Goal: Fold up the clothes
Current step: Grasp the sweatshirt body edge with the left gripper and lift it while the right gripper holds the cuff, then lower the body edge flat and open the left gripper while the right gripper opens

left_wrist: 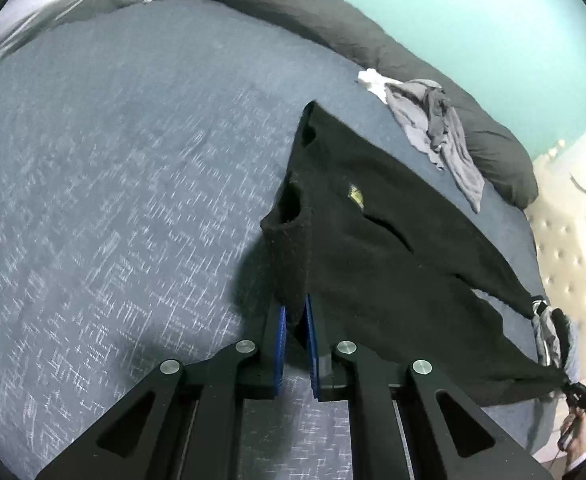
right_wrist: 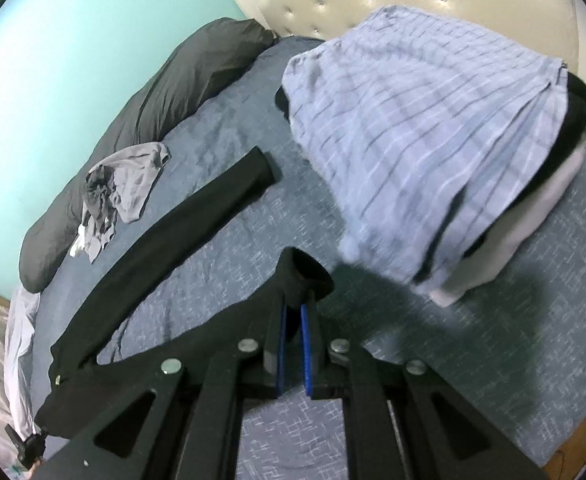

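Blue-padded left gripper [left_wrist: 296,312] clamped on black knit sweater [left_wrist: 373,240] edge; right gripper [right_wrist: 293,316] pinching opposite cuff; garment stretched taut above blue-grey bedspread [left_wrist: 113,160], likely to flatten it for folding; one sleeve trails on bed.

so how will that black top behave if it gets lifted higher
Probably floppy: the black top sags between the left gripper and right gripper. Its sleeve lies limp on the bed, so it will likely trail. It seems light for its size.

Left hand-held gripper [left_wrist: 295,312] and right hand-held gripper [right_wrist: 295,312] each clamp black fabric between nearly closed fingers.
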### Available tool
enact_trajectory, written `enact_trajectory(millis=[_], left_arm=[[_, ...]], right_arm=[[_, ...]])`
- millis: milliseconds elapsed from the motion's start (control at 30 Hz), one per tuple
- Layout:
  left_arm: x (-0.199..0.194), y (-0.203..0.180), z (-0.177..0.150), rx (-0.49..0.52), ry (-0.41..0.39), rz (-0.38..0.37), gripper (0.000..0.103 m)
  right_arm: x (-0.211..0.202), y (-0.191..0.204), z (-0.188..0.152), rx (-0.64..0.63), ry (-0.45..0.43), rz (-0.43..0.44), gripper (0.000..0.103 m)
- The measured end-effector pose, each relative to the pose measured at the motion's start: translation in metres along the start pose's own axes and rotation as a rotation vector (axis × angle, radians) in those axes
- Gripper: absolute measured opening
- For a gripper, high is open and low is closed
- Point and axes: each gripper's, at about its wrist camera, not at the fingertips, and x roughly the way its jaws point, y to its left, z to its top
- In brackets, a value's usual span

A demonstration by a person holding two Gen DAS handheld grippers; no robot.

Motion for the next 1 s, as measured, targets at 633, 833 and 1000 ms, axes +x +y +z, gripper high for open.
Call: enact_trajectory(millis=[633, 833, 1000], left_arm=[[0.046, 0.024, -0.028, -0.044, 0.091, 0.054, 0.011], [0.039, 0.026, -0.029, -0.069, 0.070, 0.029, 0.015], [0.017, 0.024, -0.033, -0.084, 0.013, 0.032, 0.018]], right_arm=[[0.058, -0.026, -0.027, -0.023, 0.089, -0.100, 0.006], [0.072, -0.040, -0.039, 0.008, 0.121, -0.081, 0.009], [0.066, -0.046, -0.041, 0.002, 0.101, -0.079, 0.024]])
